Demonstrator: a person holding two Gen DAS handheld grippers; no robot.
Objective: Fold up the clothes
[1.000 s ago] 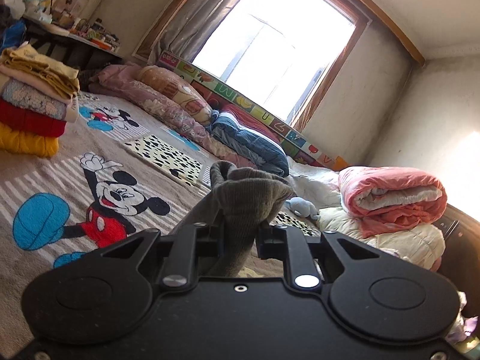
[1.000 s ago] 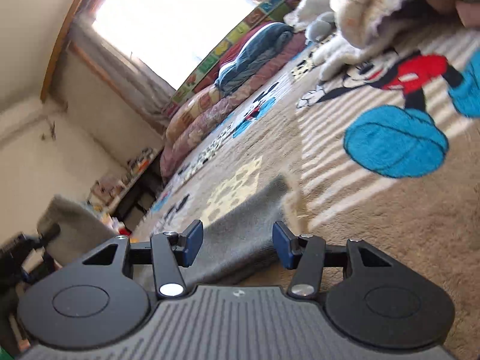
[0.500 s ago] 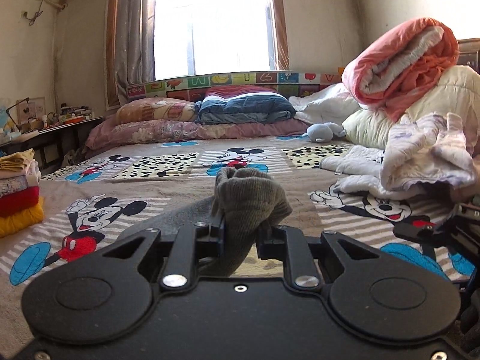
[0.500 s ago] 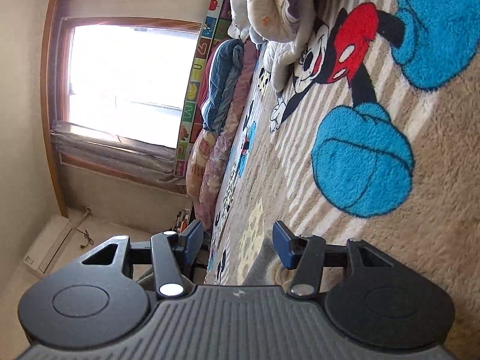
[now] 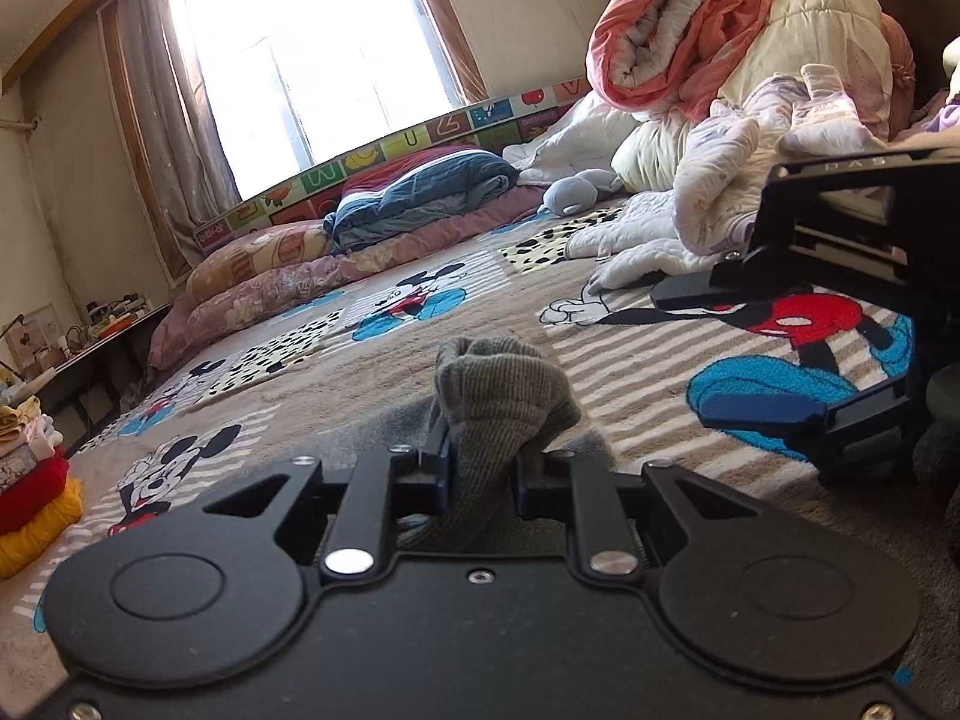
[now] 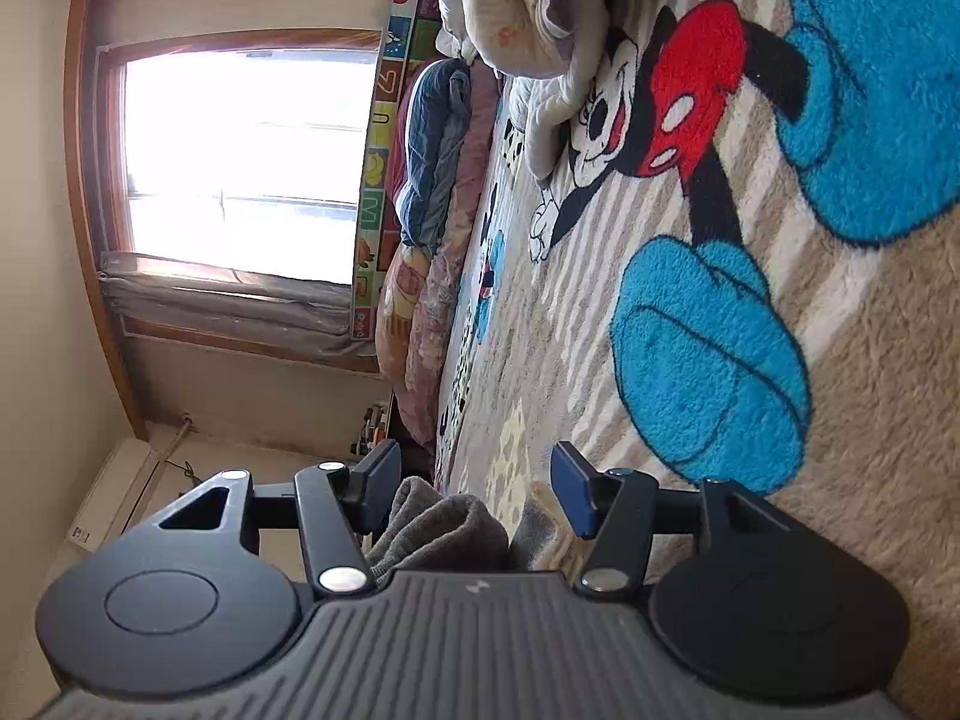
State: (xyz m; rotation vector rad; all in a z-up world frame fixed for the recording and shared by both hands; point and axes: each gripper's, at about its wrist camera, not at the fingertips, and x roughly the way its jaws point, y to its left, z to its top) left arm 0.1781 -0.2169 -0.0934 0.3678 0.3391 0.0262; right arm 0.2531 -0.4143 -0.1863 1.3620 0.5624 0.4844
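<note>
A grey knitted garment (image 5: 498,390) lies bunched on the Mickey Mouse blanket (image 5: 630,372), low over the bed. My left gripper (image 5: 480,456) is shut on a raised fold of it. In the left wrist view, my right gripper (image 5: 678,354) comes in from the right, turned on its side, close to the blanket. Its jaws are opening. In the right wrist view the grey garment (image 6: 438,531) sits low between the fingers of the right gripper (image 6: 477,468), near one finger, and the pads do not press on it.
A stack of folded clothes (image 5: 30,480) stands at the left edge. A pile of quilts (image 5: 750,60) fills the back right. Pillows and a blue quilt (image 5: 420,198) line the wall under the window, with a grey plush toy (image 5: 570,195) beside them.
My left gripper swung right and sank toward the blanket with the grey garment, and the right gripper came into its view. The right gripper rolled onto its side and its jaws widened slightly.
</note>
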